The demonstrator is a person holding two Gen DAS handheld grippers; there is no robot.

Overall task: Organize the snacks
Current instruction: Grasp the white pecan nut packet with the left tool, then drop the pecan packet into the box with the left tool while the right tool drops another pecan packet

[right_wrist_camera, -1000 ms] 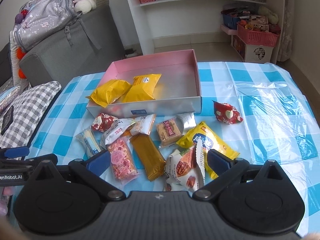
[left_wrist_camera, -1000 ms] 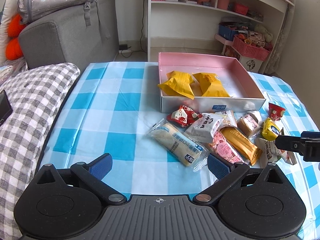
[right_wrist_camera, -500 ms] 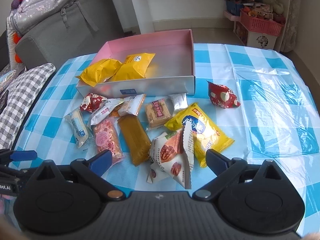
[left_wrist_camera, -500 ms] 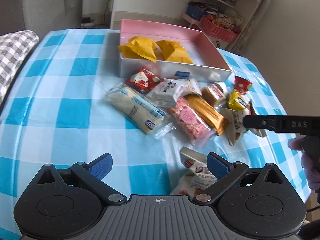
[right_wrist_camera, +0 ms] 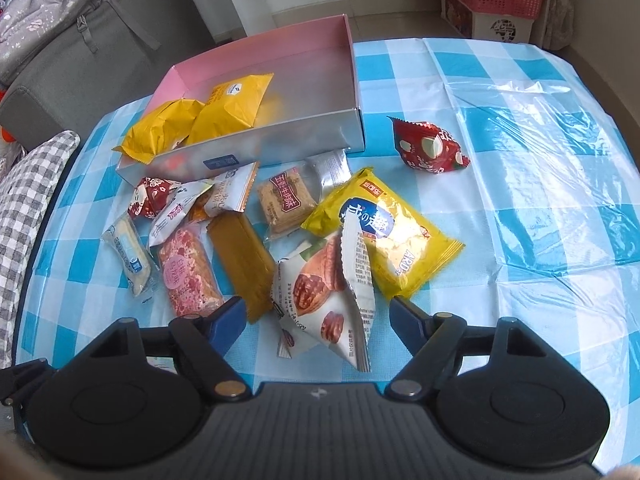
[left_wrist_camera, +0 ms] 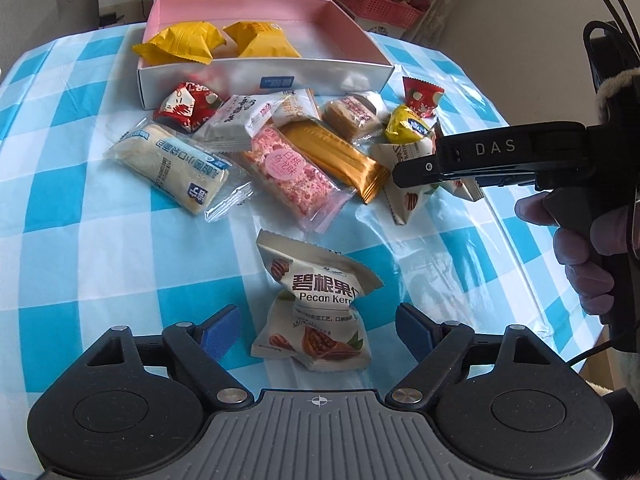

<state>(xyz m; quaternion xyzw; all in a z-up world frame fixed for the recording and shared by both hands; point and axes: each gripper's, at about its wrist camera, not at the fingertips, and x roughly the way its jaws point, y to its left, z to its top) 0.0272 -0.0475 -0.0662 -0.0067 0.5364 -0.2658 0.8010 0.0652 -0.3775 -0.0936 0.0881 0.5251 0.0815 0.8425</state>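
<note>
A pink-lined box (left_wrist_camera: 264,8) (right_wrist_camera: 356,80) holds two yellow snack bags (left_wrist_camera: 180,42) (right_wrist_camera: 232,106). Several loose snacks lie in front of it on the blue checked tablecloth. My left gripper (left_wrist_camera: 318,330) is open, its blue pads either side of a white pecan kernel packet (left_wrist_camera: 316,300). My right gripper (right_wrist_camera: 316,320) is open around a second pecan packet (right_wrist_camera: 328,292), next to a yellow chip bag (right_wrist_camera: 384,236). The right gripper also shows in the left wrist view (left_wrist_camera: 492,156), above that packet.
A red packet (right_wrist_camera: 428,146) lies alone right of the box. A pink bar (left_wrist_camera: 288,172), a gold bar (left_wrist_camera: 336,156) and a white roll (left_wrist_camera: 176,168) lie mid-table. A grey sofa (right_wrist_camera: 80,64) and a checked cushion (right_wrist_camera: 24,208) stand to the left.
Both grippers have moved forward and lower over the snack pile. Each now has a pecan packet between its open fingers. The snacks have not moved.
</note>
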